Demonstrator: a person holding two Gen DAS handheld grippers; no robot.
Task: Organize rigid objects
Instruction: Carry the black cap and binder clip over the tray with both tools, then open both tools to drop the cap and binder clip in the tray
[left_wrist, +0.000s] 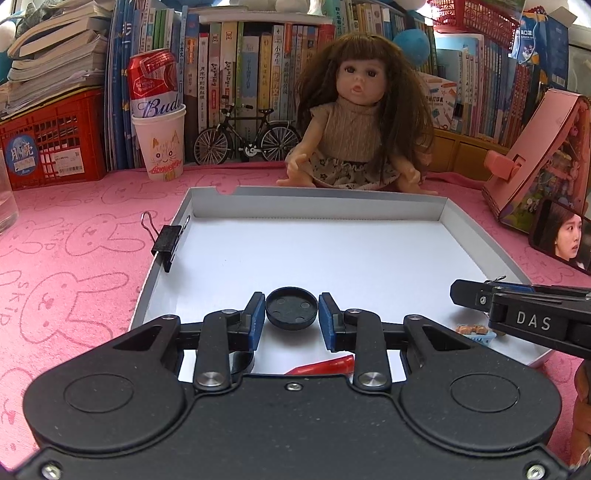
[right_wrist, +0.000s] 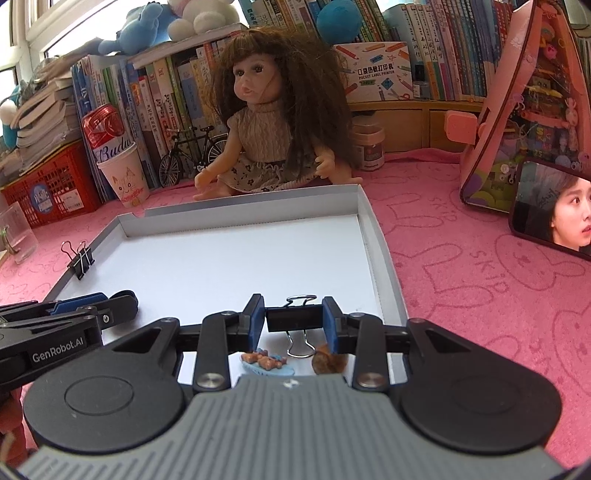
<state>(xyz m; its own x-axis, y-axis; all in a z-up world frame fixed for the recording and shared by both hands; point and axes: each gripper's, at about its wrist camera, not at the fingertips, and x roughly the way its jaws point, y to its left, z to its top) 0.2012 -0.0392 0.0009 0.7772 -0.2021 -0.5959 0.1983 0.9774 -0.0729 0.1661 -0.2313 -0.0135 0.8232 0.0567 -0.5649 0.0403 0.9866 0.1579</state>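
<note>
A shallow white tray (left_wrist: 472, 236) lies on the pink cloth; it also shows in the right wrist view (right_wrist: 384, 273). My left gripper (left_wrist: 291, 312) is shut on a round black cap (left_wrist: 291, 309), held above the tray's near part. My right gripper (right_wrist: 294, 318) is shut on a black binder clip (right_wrist: 294, 319) above the tray's near right corner; it also shows in the left wrist view (left_wrist: 517, 306). Another black binder clip (left_wrist: 168, 242) is clipped on the tray's left wall. In the tray lie a small blue-and-orange piece (right_wrist: 267, 362), a brown piece (right_wrist: 327, 363) and a red piece (left_wrist: 325, 366).
A doll (left_wrist: 354, 122) sits behind the tray. A paper cup with a beer can (left_wrist: 159, 146), a model bicycle (left_wrist: 245, 138), a red crate (left_wrist: 51, 147) and books stand at the back. A pink toy house (left_wrist: 546, 155) and a phone (left_wrist: 561, 234) stand at the right.
</note>
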